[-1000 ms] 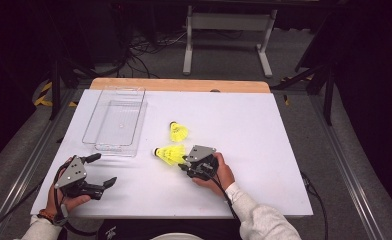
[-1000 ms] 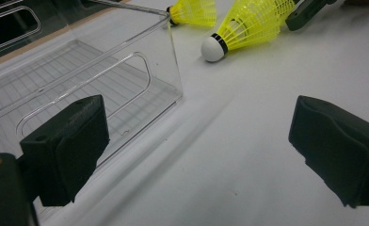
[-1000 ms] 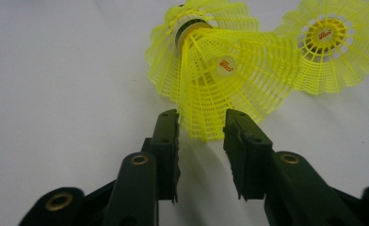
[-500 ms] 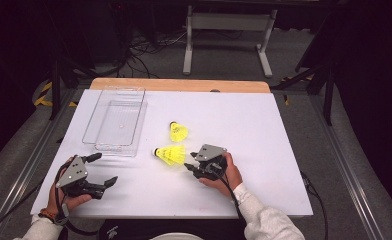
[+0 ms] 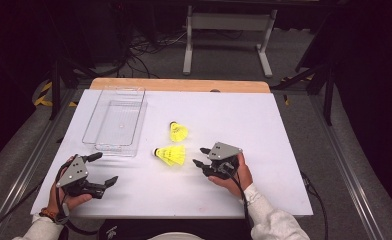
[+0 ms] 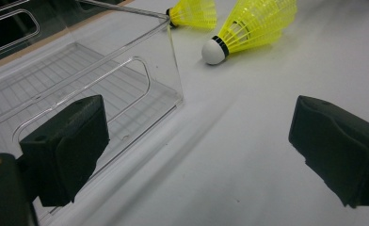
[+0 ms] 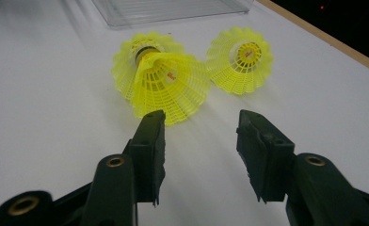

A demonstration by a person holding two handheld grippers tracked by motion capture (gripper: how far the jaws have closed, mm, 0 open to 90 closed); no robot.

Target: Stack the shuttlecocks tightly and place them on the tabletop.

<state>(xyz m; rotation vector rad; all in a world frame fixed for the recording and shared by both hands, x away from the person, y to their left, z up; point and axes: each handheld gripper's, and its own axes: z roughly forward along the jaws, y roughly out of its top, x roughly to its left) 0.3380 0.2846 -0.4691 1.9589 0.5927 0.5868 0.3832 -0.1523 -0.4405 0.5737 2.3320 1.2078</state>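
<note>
Right of centre in the high view, the right tongs (image 5: 200, 156) are being held spread and empty, having just been opening, beside the stacked shuttlecocks (image 5: 170, 154) lying on the table (image 5: 264, 130), whose skirt is best being pinched lightly.

I see a white table (image 5: 284, 150) with a wooden far edge, grey carpet (image 5: 224, 55), cables and a metal stand (image 5: 229, 30) behind, dark surroundings.

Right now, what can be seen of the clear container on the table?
The clear container is a see-through, plastic-looking rectangular bin, standing upright and open-topped with nothing visible inside. Its floor is ribbed, and its end wall has a cut-out handle slot. It sits on the white table, left of the shuttlecocks, and neither gripper touches it.
</note>
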